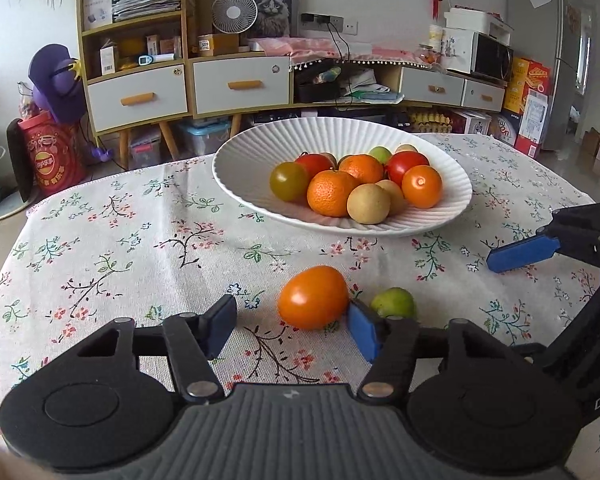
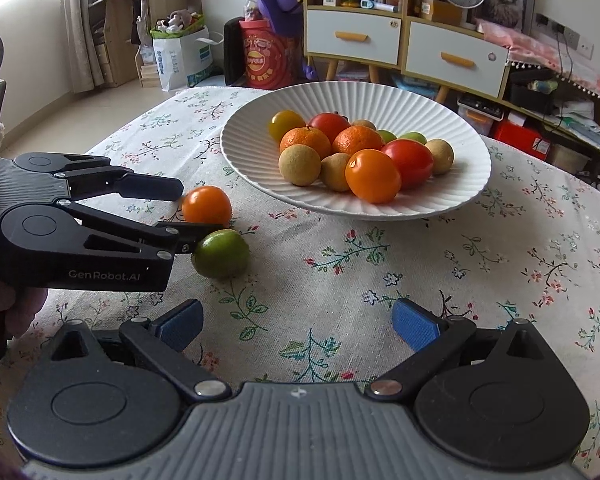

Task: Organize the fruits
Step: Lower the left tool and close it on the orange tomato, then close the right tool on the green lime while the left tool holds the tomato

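Note:
An orange tomato lies on the flowered tablecloth between the fingers of my left gripper. The right pad touches its side, while the left pad stands clear of it, so the jaws are open around it. A small green lime rests just beyond that right finger. The white ribbed bowl farther back holds several tomatoes, oranges and pale round fruits. My right gripper hovers open over bare cloth with nothing between its fingers; one blue finger shows at the right edge.
The tablecloth covers the whole table, whose far edge runs behind the bowl. Beyond it stand a shelf unit with drawers and a red bucket on the floor.

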`<action>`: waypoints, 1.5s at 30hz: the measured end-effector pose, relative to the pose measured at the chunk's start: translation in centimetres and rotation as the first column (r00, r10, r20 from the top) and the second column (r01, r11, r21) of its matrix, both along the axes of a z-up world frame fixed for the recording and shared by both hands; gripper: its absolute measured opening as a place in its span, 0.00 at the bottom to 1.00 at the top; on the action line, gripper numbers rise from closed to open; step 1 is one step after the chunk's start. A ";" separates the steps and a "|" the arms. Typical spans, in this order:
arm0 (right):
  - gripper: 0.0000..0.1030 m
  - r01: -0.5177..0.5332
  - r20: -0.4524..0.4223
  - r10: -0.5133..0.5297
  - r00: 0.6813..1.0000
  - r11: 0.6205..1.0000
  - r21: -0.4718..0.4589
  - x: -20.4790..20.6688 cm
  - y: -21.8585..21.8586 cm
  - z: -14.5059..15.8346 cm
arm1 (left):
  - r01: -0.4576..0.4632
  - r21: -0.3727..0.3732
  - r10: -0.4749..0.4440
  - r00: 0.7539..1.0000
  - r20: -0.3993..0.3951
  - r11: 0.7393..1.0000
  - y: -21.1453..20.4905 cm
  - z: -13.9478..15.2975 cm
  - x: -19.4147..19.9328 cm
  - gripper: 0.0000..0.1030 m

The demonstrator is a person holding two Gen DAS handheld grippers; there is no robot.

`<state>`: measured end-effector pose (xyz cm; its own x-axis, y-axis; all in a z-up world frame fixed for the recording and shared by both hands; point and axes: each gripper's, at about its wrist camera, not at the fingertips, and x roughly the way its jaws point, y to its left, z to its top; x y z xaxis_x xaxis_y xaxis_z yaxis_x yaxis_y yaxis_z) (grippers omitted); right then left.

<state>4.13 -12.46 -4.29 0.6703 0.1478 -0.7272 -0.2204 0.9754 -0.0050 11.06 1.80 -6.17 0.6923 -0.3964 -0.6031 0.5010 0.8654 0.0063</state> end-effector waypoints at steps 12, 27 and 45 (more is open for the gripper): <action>0.90 -0.017 0.017 0.018 1.000 1.000 -0.023 0.5 0.7 -0.1 | -0.026 0.012 0.026 0.999 -0.041 1.000 -0.3 0.5 0.2 0.25; 0.51 -0.077 0.036 0.078 0.996 0.997 -0.027 1.3 3.2 -0.1 | -0.098 0.012 0.098 0.992 -0.078 0.995 3.0 0.7 -0.3 0.25; 0.29 -0.112 0.052 0.114 0.992 0.993 -0.038 1.2 3.7 0.2 | -0.100 0.038 0.104 0.991 -0.088 0.994 2.8 1.1 -0.7 0.25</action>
